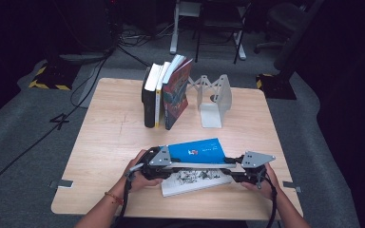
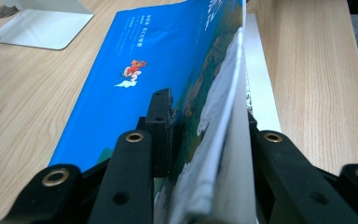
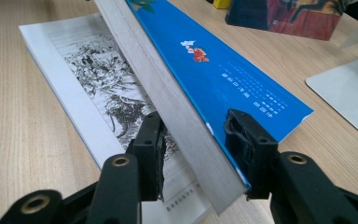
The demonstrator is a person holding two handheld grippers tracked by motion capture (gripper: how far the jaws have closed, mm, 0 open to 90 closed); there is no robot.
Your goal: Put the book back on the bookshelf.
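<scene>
On the wooden table (image 1: 109,142), at about 6 o'clock, the left gripper (image 1: 167,164) clamps its jaws on one end of the blue book (image 1: 197,151). The book tilts above a white book (image 1: 190,183). At 5 o'clock the right gripper (image 1: 235,166) straddles the other end, pads apparently touching.

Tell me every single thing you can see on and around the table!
Blue book: one, blue cover, tilted up on its edge between both grippers, near front of table.
White book: one, white with ink drawing, flat under the blue book.
Standing books: about four, black, white, yellow, red-blue, upright at the back.
Bookend: one, pale grey metal, right of the standing books.
Table: one, light wood.
Chair: one, dark, behind the table.
Left gripper: black, on the blue book's left end.
Right gripper: black, on its right end.
</scene>
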